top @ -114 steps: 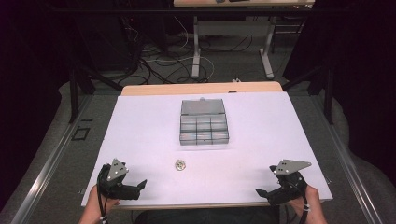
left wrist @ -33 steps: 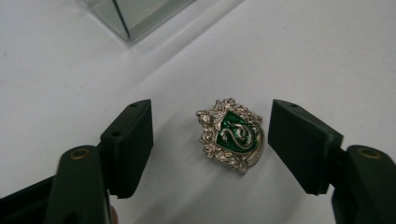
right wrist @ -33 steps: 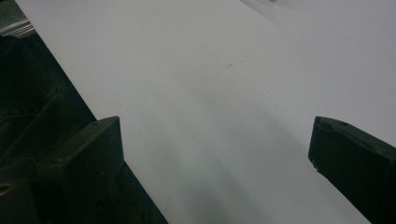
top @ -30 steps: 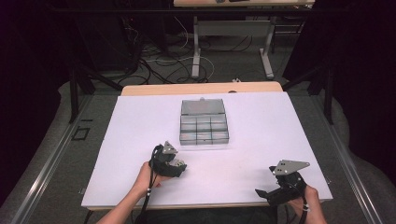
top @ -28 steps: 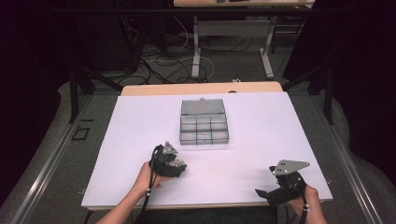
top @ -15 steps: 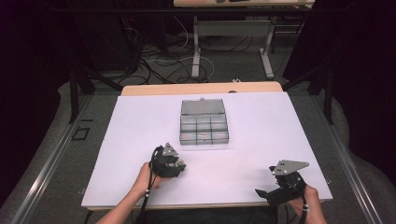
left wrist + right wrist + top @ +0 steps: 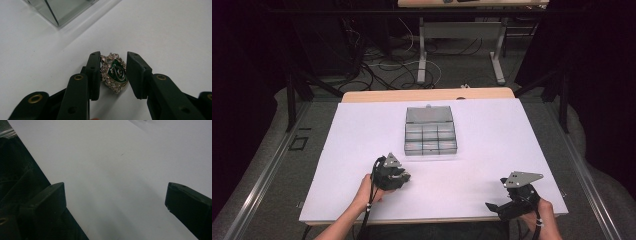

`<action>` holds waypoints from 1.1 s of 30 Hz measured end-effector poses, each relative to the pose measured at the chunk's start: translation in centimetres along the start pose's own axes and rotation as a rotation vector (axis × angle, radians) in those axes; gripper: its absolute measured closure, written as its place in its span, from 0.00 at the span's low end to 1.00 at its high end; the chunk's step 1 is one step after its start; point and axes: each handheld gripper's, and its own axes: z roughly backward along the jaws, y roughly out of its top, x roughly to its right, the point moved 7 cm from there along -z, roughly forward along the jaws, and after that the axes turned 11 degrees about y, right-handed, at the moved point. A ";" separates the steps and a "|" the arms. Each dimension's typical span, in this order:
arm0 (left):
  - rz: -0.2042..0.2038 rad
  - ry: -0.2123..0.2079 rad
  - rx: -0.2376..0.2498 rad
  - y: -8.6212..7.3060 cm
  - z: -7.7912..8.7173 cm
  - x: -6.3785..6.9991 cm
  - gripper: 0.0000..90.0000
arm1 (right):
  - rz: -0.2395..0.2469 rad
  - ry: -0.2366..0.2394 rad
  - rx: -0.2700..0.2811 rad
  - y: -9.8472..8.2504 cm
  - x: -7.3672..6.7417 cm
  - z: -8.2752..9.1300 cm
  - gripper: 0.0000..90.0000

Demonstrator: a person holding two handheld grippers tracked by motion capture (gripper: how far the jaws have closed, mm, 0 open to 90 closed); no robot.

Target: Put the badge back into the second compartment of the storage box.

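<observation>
A small silver brooch with a green enamel crest lies on the white table, between the two black jaws of my left gripper. Both pads touch its sides, so the gripper is shut on it. In the high view my left gripper sits left of centre, just in front of a clear compartment box with its lid raised. My right gripper rests at the table's front right edge. Its jaws stand wide open over bare white surface with nothing between them.
A corner of the clear box lies just beyond the brooch in the left gripper view. The table's front edge runs beside my right gripper, with dark floor below. Desks and cables stand behind the table.
My left gripper moved from the front left corner to the brooch near the middle and has held still there for the last second. The right gripper has not moved.
</observation>
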 end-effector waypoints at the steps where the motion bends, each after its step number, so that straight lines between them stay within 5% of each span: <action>1: -0.007 -0.002 -0.005 0.0 0.1 0.0 0.73 | 0.000 0.000 0.000 0.0 0.0 0.0 0.03; 18: -0.014 -0.060 0.074 0.7 1.3 0.4 0.93 | -0.003 -0.004 0.010 0.1 -0.1 0.1 0.03; 33: -0.038 -0.035 0.091 0.9 1.5 0.4 0.97 | -0.004 -0.008 0.016 0.1 0.0 0.0 0.03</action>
